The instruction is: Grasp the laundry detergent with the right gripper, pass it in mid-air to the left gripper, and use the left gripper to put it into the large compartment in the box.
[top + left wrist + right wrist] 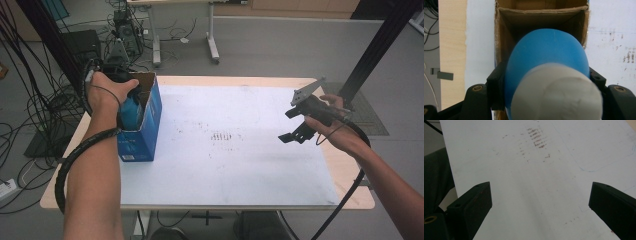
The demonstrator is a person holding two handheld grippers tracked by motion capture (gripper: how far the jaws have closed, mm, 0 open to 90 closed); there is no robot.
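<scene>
High view: left gripper at open top of box
Left jaws: clamped on blue bottle, white cap
Right gripper: jaws spread, nothing held, over mat
Box print: unreadable

Grey floor strewn with black cables; a white-legged desk stands beyond the wooden table.

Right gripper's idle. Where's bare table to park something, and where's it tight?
Free: the white sheet from the blue box across to the open right gripper, smudged mid-sheet but bare, and the strip along the near edge. Crowded: the left corner, where the left gripper holds a blue-and-white object at the open top of the box.
</scene>
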